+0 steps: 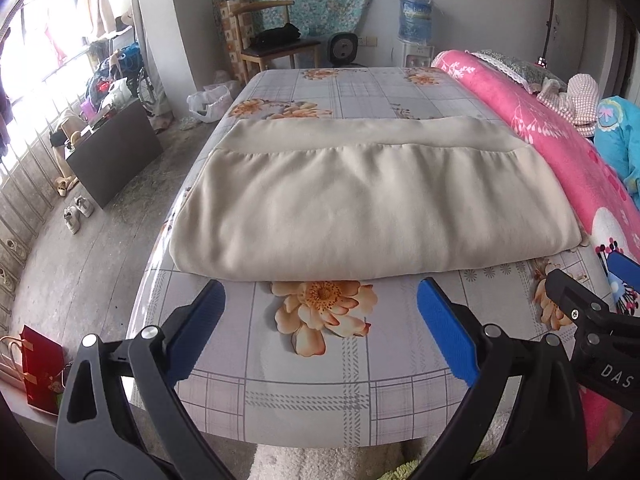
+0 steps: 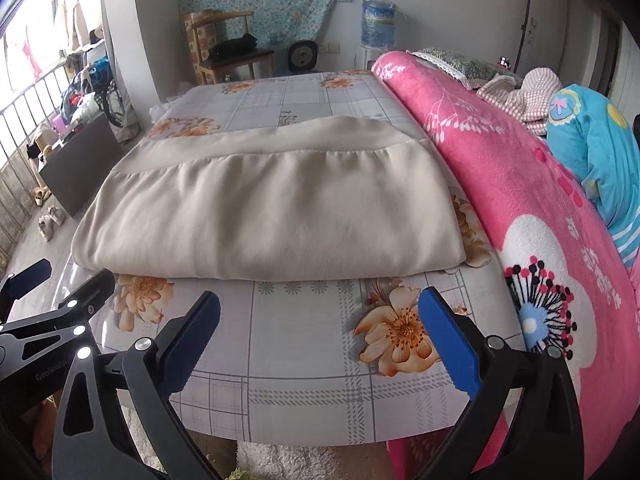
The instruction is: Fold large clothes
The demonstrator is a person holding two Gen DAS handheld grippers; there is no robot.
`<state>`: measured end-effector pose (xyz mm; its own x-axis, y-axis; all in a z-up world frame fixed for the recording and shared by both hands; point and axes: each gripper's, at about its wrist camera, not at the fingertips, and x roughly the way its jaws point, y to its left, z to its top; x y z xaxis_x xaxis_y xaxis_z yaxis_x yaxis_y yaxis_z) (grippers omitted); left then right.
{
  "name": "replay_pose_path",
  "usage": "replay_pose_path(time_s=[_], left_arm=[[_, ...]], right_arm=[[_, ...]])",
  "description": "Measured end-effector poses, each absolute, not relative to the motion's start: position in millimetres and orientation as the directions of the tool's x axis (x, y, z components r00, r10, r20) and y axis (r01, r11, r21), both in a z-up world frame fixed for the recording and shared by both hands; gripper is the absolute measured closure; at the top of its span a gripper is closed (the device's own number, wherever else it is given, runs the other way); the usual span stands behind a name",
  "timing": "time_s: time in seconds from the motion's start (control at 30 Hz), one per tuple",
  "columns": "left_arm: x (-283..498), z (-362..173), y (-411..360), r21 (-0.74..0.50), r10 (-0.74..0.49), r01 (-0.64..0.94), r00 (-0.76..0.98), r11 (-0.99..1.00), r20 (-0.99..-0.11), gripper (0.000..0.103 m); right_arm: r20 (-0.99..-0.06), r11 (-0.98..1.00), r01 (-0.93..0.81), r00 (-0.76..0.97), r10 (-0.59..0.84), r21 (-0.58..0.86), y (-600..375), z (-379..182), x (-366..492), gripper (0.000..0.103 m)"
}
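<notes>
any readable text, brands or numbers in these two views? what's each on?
"DAS": right gripper arm, cut off at the frame edge.
"Geo...": left gripper arm, rest too blurred to read.
Water jug label: print too small to read.
Nothing else legible.

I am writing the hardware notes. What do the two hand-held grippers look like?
The left gripper and right gripper look alike: black plastic arms with triangular cut-outs and silver rivets, each finger ending in a flat blue pad with a serrated lower edge. White lettering marks the black bodies. No cables, hands or sleeves show.
</notes>
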<state>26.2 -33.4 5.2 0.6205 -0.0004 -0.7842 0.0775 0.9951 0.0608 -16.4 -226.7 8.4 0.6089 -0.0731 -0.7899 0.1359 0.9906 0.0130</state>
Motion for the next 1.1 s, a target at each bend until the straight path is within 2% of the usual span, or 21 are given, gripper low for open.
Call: replay_pose_path(time_s=[0.4,1.1], left_arm=[[36,-9,-24,0.045,0.017,0.038,0.552,0.998,-0.834,0.01],[31,-4,-25,0.027,-0.004,0.048,0.551,0.998,-0.834,0.01]], right_arm=[[-0.823,0.992,0.121,0.566,-0.043,0.031,-224,-4,-10,0.006],[-0.819,0.993,0.117,0.57,-0.067,0.001,-221,2,-10,0.006]])
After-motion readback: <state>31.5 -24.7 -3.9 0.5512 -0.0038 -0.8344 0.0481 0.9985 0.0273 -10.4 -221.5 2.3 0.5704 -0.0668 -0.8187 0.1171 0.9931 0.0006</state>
